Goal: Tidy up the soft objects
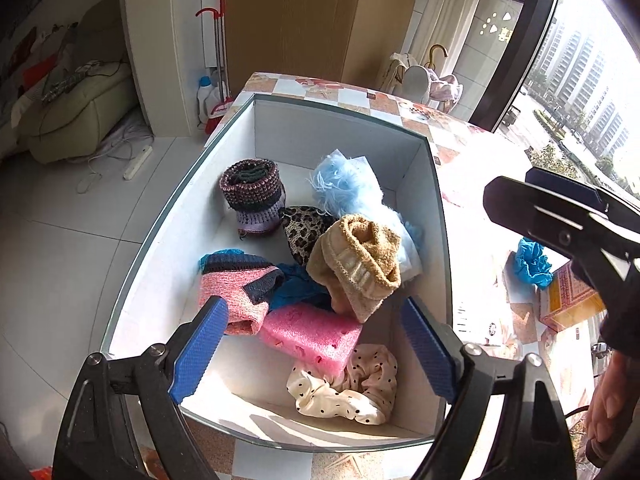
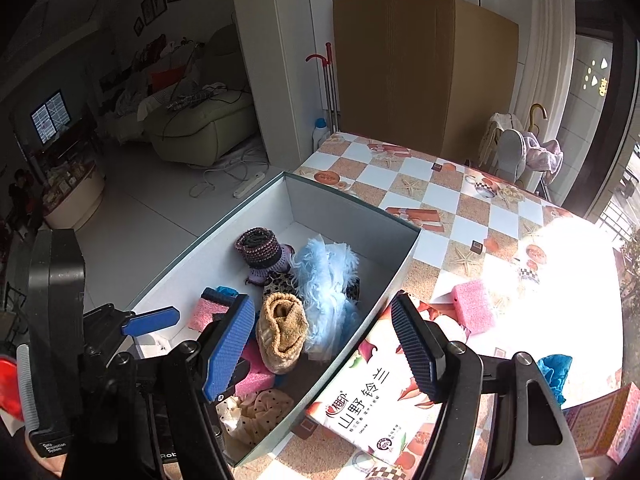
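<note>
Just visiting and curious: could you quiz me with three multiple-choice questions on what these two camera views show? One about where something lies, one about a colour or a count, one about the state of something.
1. Where does the polka-dot cloth lie?
A. On the floor
B. Inside the white box, near its closest corner
C. On the sofa

2. How many pink foam blocks show in the right wrist view?
A. Two
B. None
C. Five

3. How do the jaws of the left gripper stand?
A. Clamped on the tan knitted hat
B. Shut with nothing between them
C. Open, gripping nothing

Answers:
1 B: the cloth sits on the box floor beside a pink foam block.
2 A: one lies in the box, another on the chequered table.
3 C: the blue pads stand wide apart above the box, pressing on nothing.
</note>
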`<move>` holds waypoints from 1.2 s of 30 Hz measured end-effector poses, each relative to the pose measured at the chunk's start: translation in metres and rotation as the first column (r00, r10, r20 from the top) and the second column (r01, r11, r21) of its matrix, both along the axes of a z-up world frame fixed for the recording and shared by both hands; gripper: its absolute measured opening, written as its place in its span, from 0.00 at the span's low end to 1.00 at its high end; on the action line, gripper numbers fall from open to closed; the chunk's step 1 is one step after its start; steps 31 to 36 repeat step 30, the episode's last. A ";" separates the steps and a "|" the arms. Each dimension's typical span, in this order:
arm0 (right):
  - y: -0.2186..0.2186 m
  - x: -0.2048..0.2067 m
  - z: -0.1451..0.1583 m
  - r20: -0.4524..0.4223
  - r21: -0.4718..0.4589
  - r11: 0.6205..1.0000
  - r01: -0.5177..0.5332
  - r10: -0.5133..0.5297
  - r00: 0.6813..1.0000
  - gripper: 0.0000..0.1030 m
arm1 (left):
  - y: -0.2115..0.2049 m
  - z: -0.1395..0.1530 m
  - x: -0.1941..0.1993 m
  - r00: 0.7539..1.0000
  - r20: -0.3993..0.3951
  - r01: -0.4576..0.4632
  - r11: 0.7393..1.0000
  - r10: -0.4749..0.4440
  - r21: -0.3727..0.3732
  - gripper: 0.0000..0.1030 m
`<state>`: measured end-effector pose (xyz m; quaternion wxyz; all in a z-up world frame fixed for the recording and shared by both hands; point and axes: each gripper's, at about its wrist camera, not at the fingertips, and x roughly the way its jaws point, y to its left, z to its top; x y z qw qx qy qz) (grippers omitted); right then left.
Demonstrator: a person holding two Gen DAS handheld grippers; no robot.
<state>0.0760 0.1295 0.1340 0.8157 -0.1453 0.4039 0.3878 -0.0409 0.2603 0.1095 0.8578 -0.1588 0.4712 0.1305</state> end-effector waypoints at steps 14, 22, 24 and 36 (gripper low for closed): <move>-0.001 -0.004 -0.001 -0.009 0.004 1.000 -0.015 0.015 1.000 0.70 | 0.018 -0.004 -0.012 0.990 -0.063 -0.125 0.992 0.126 0.017 0.99; -0.005 -0.004 -0.003 -0.011 0.005 1.000 -0.012 0.012 1.000 0.70 | 0.017 0.001 -0.013 0.989 -0.043 -0.140 0.989 0.142 0.058 0.99; -0.008 -0.004 -0.002 -0.012 0.011 1.000 -0.009 0.009 1.000 0.70 | 0.016 -0.005 -0.007 0.993 -0.075 -0.096 0.995 0.096 -0.003 0.99; -0.024 -0.004 0.003 -0.010 0.028 1.000 0.009 -0.009 1.000 0.70 | 0.009 -0.002 -0.014 0.992 -0.038 -0.122 0.993 0.122 0.000 0.99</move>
